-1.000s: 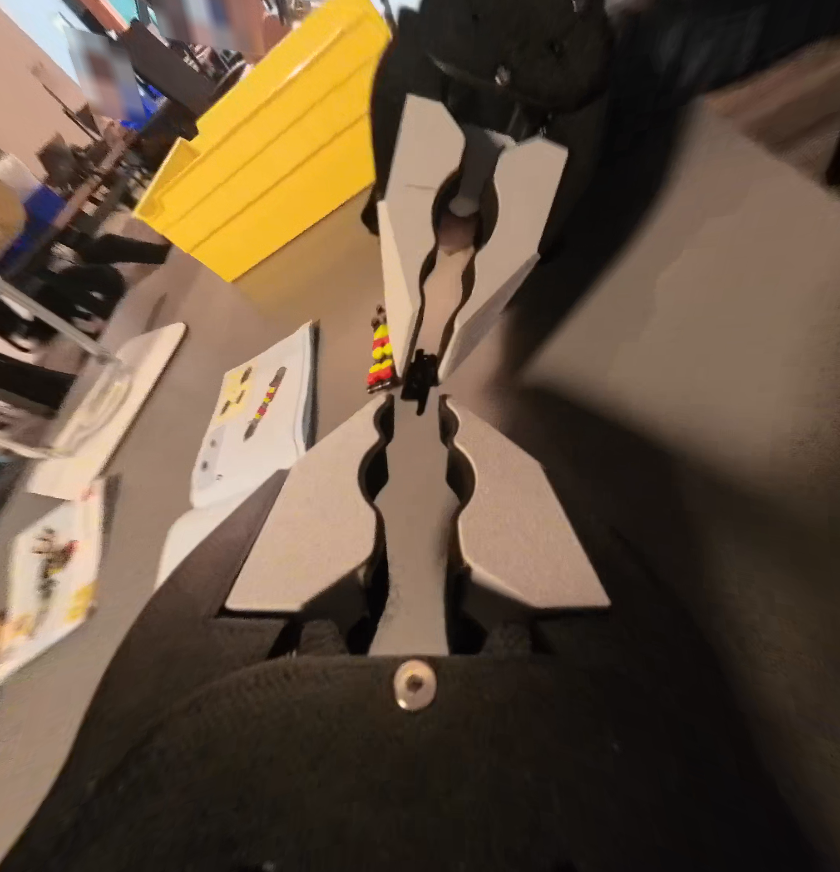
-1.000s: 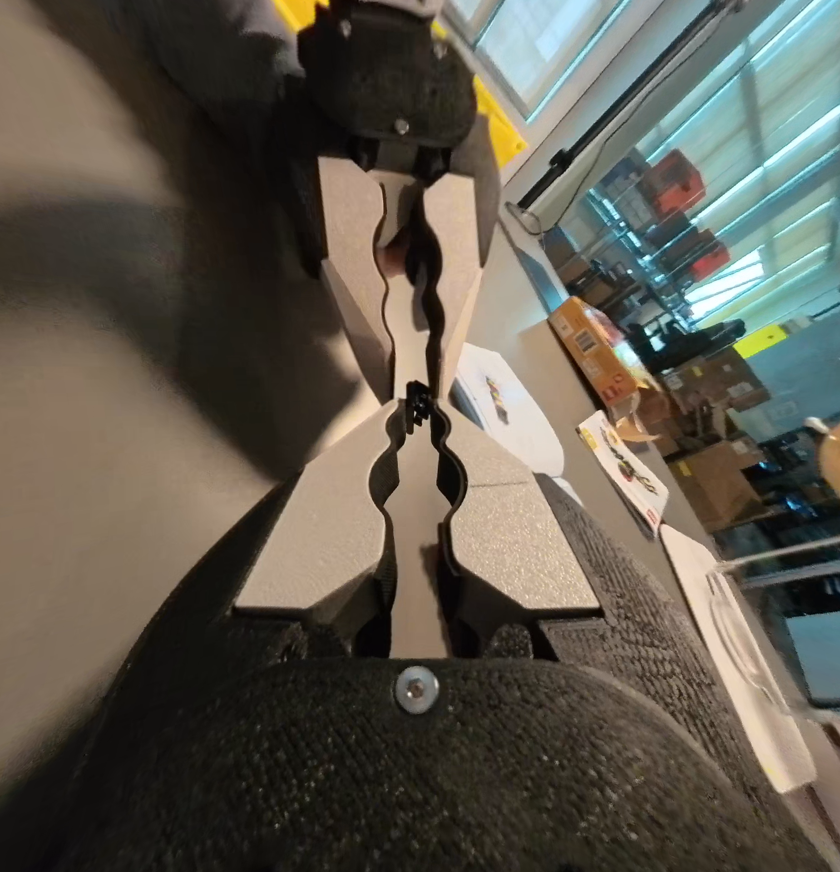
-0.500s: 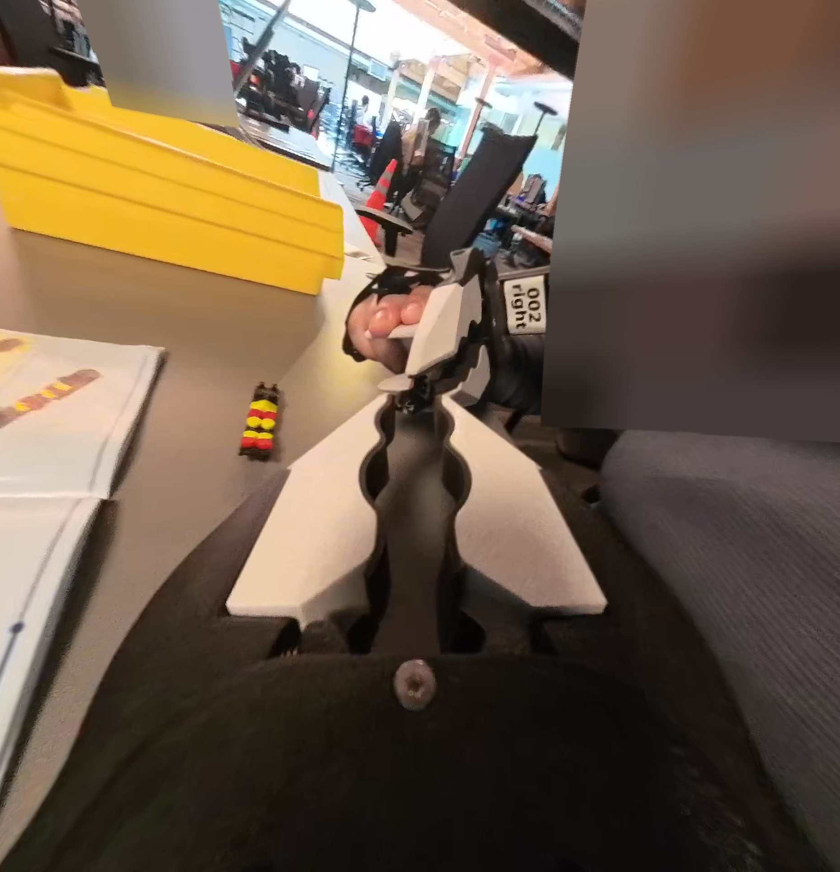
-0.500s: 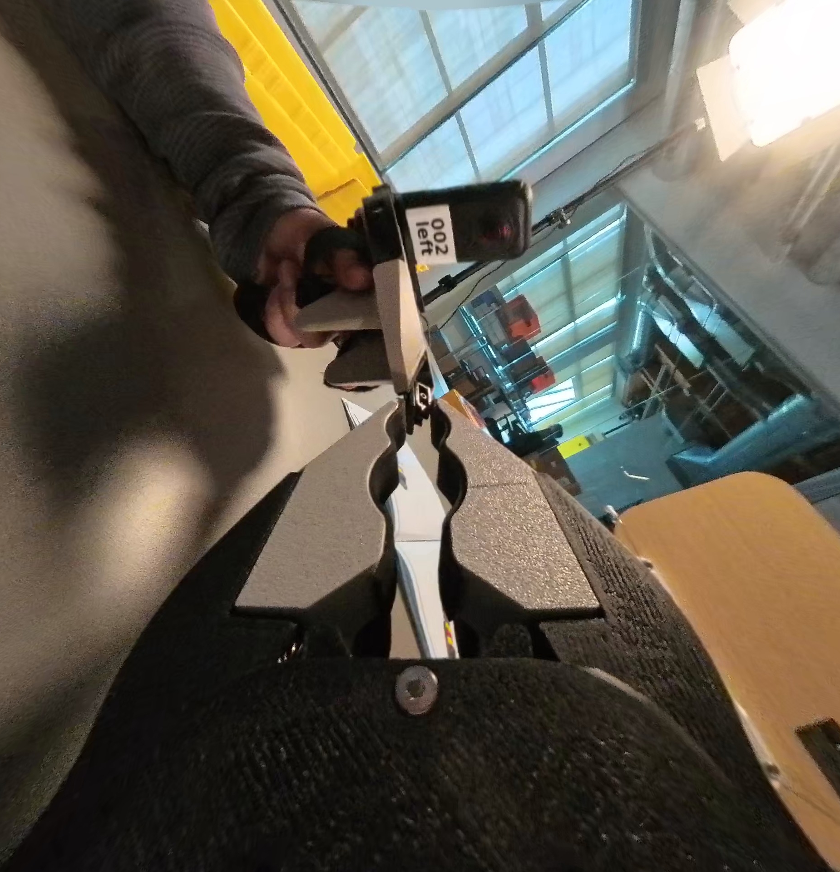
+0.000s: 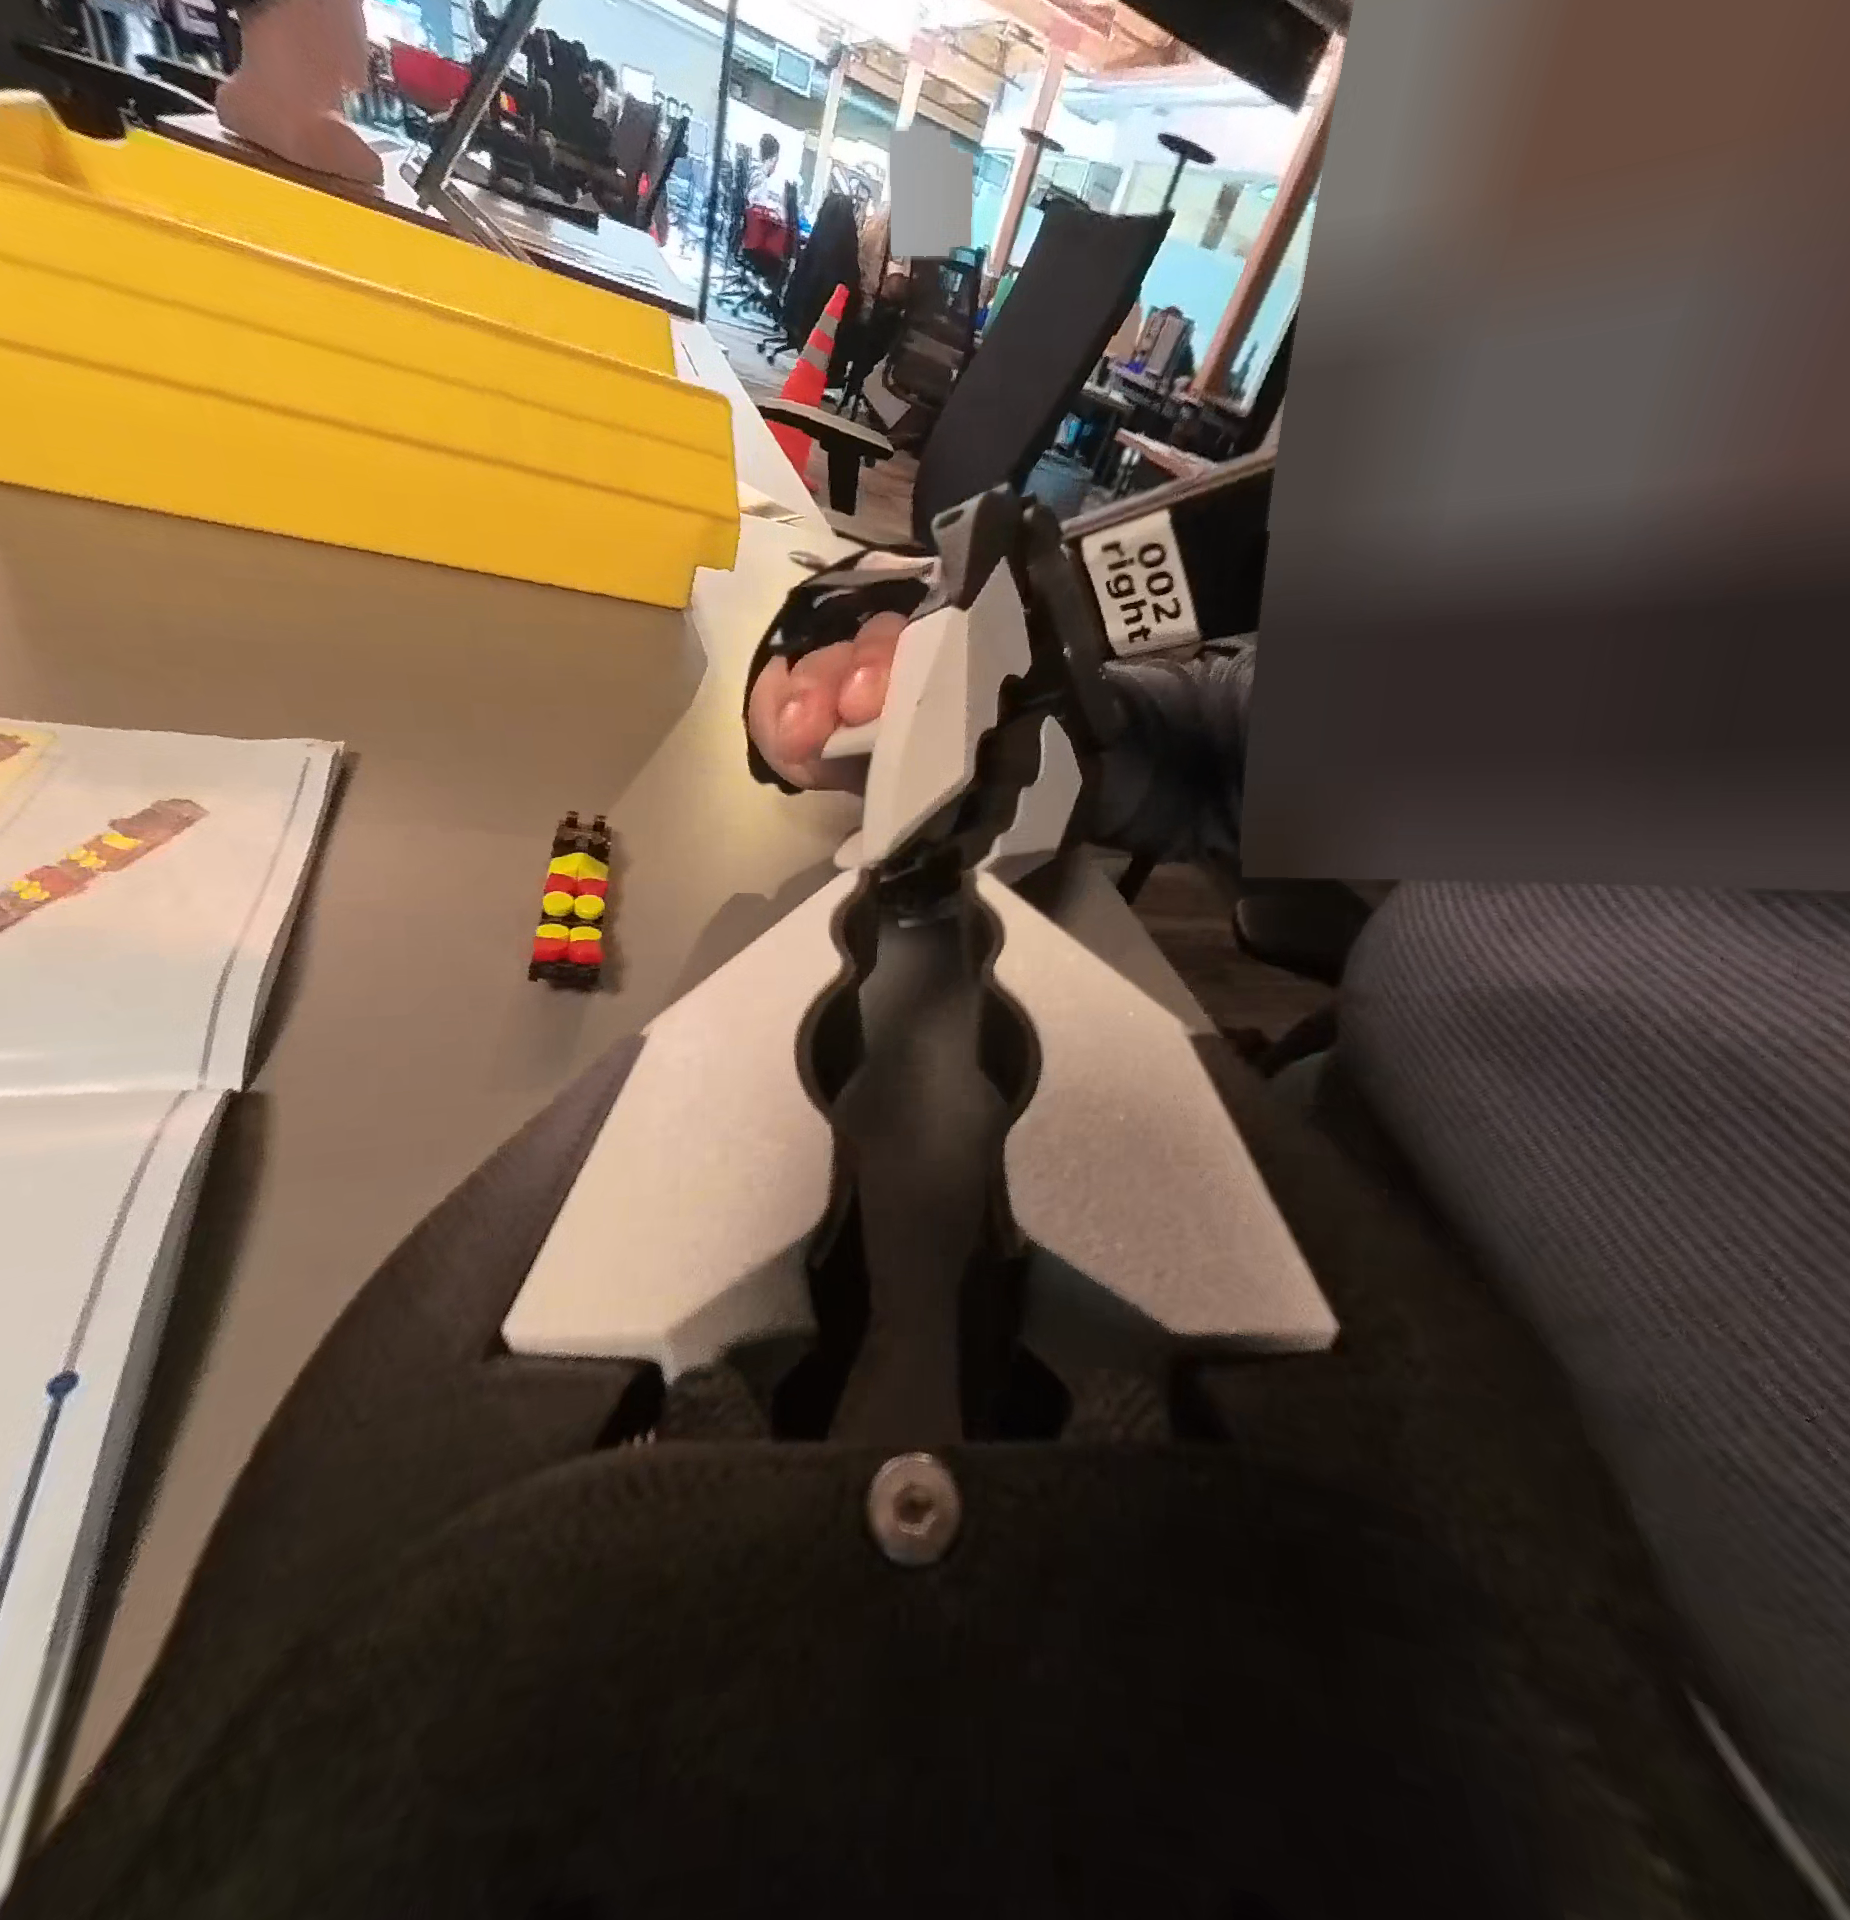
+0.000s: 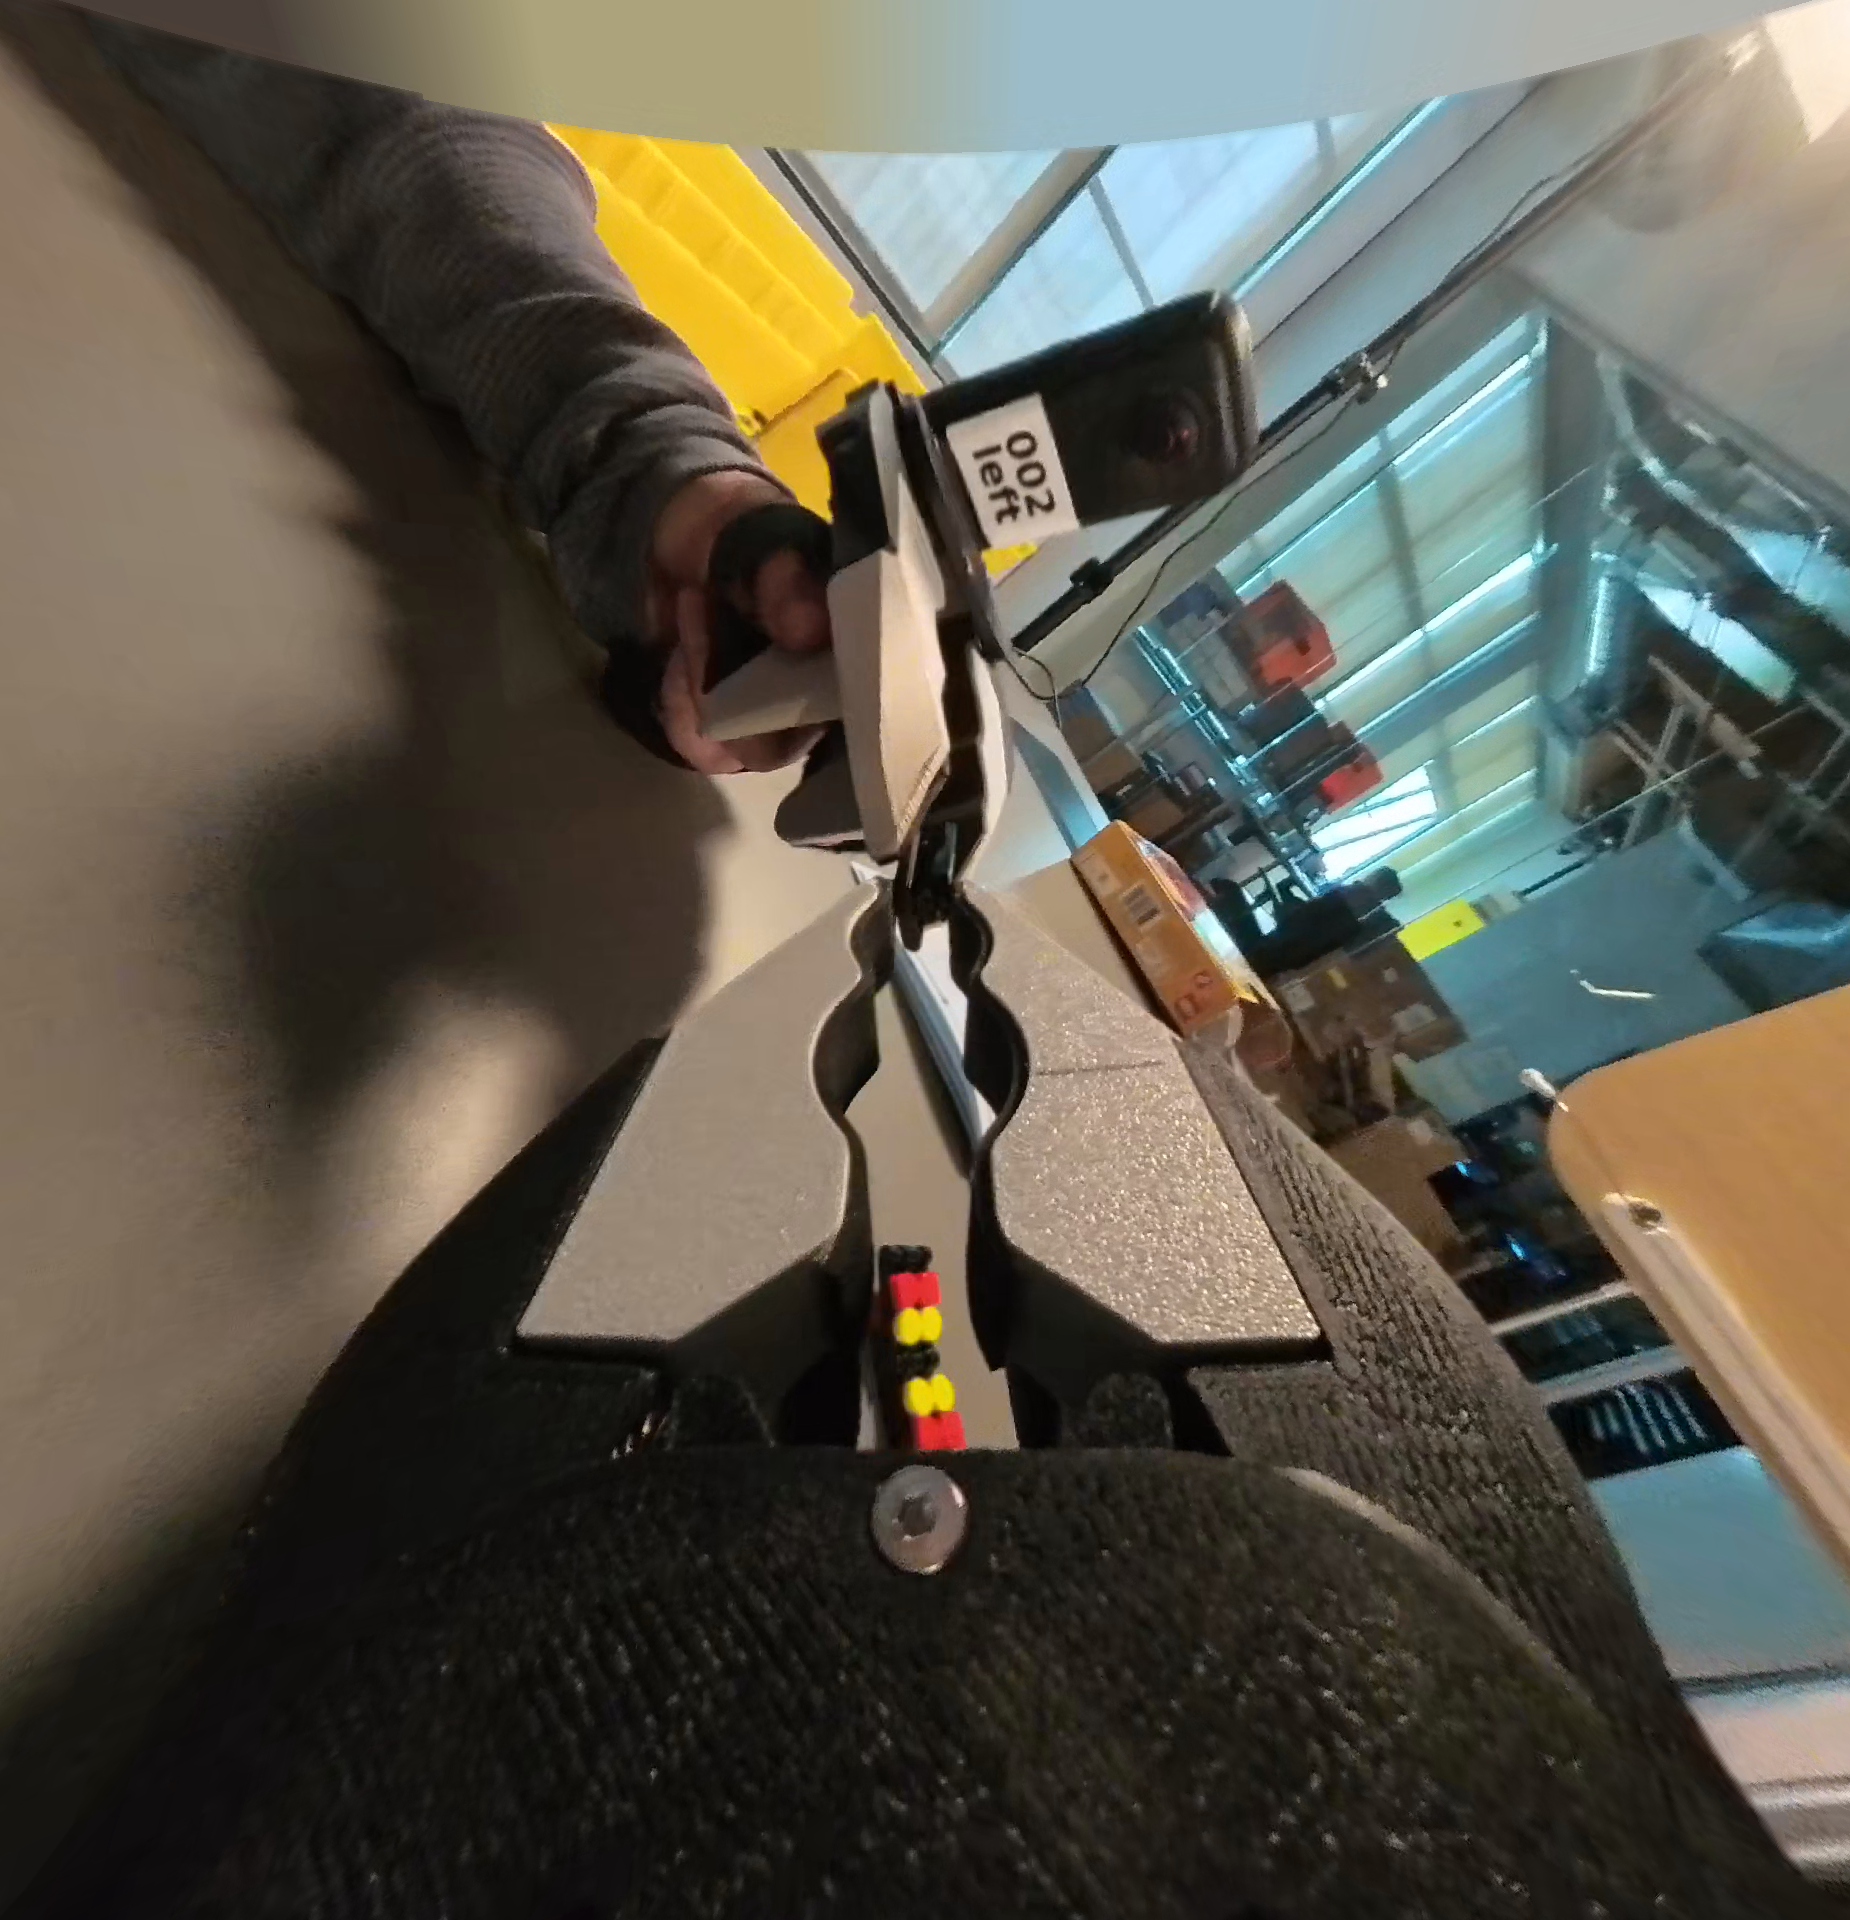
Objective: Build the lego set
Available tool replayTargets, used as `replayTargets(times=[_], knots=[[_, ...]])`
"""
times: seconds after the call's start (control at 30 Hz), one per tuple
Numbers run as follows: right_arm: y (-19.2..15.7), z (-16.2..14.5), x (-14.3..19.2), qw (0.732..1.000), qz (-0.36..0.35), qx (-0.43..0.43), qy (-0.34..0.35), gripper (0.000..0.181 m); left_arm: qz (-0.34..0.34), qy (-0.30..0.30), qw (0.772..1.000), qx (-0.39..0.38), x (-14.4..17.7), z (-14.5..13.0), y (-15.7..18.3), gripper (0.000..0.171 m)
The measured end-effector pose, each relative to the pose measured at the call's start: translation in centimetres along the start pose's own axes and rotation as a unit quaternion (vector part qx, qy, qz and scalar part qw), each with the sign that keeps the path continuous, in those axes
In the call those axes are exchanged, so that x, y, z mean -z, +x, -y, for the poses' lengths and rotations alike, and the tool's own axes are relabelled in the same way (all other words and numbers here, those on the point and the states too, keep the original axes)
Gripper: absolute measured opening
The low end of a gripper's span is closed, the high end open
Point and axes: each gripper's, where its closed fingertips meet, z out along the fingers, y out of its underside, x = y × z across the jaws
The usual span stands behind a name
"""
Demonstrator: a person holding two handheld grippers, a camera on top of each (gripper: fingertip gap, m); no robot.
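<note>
**A:** Where does it stand?

**B:** Both tools are raised off the surface (image 5: pixel 401 665), tip to tip. The left gripper (image 5: pixel 916 899) has its fingers (image 5: pixel 734 1122) drawn nearly together, pinching a small black lego piece (image 5: pixel 919 902) at the very tips. The right gripper (image 6: pixel 926 914) meets it from the other side, its fingers (image 6: pixel 1139 1143) also close together on what looks like the same black bit (image 6: pixel 926 894). Whether that is one part or two being mated, I cannot tell; it is tiny and dark.

**A:** And the rest of the build?

**B:** The striped red, yellow and black assembly (image 5: pixel 576 902) lies flat on the surface, just right of the open instruction booklet (image 5: pixel 121 935), well apart from both grippers. A yellow bin (image 5: pixel 329 384) sits behind it.

**A:** So what worries you?

**B:** The hold is shallow, right at the tips. If either hand twists or pushes off-axis, I judge the piece could pivot and pop out. They hang near the surface's edge, over the person's lap (image 5: pixel 1627 1195), so a dropped part may land there or on the floor rather than on the surface.

**A:** Anything else?

**B:** If one side lets go before the other has a firm grip, it falls. And pressing without the studs lined up could jam it crooked.
</note>
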Motion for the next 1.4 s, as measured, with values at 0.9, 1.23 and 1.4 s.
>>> replayTargets(times=[0.9,1.23,1.4], knots=[[1.5,-2.7,1.0,0.990,0.017,-0.134,-0.031,0.011,0.089,-0.053,0.989,-0.106,0.8,-1.1,-2.3,0.014],[-0.9,-0.9,0.6,0.999,0.017,0.050,-0.014,0.022,0.088,-0.033,0.988,-0.124,0.4,-0.7,-1.5,0.014],[-0.6,-1.6,0.3,0.990,-0.024,0.133,-0.047,0.001,0.100,-0.042,0.983,-0.147,0.2,-1.0,-1.4,0.014]])
